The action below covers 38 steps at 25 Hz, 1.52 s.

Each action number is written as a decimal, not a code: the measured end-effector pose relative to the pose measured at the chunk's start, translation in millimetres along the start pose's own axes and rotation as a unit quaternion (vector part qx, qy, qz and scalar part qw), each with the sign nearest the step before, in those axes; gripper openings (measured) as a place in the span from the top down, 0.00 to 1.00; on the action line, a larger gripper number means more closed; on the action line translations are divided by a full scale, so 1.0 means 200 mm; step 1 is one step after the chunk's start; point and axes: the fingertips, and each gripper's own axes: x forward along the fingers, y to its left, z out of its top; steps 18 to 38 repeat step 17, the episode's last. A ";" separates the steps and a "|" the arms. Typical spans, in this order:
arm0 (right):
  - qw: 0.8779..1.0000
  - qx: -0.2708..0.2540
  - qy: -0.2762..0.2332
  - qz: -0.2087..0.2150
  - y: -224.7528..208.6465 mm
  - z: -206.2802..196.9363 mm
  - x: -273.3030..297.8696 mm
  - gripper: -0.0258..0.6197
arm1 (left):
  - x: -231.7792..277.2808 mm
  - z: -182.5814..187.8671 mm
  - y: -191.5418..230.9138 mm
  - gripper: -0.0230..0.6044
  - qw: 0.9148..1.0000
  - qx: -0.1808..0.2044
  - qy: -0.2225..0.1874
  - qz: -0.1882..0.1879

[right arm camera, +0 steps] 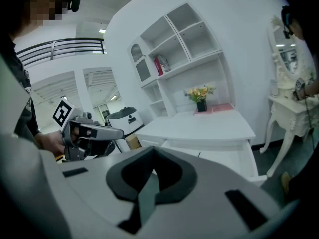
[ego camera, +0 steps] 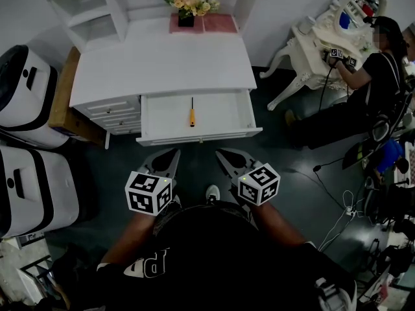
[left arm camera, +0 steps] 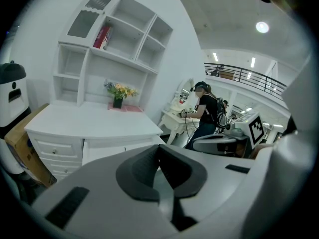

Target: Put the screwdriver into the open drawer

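Seen from above, a white table (ego camera: 162,60) has its wide drawer (ego camera: 224,114) pulled open toward the person. A screwdriver (ego camera: 192,113) with an orange handle lies flat on the drawer's floor, left of centre. Its dark shaft points toward the back, and nothing touches it.

The person holds both tools low, close to the body and short of the drawer front. The left hand-held gripper (ego camera: 166,155) has its jaws pressed together with nothing between them. The right hand-held gripper (ego camera: 228,155) is likewise closed and empty. Both point toward the drawer.

A vase of yellow flowers (ego camera: 189,7) stands at the back of the table on a pink mat (ego camera: 214,23). At the far right, another person (ego camera: 369,70) works at a white dressing table (ego camera: 311,47).
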 end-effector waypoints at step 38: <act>1.000 -0.002 -0.001 -0.003 0.01 0.00 0.00 0.95 | -0.02 0.00 0.02 0.95 1.000 0.003 -0.004 0.004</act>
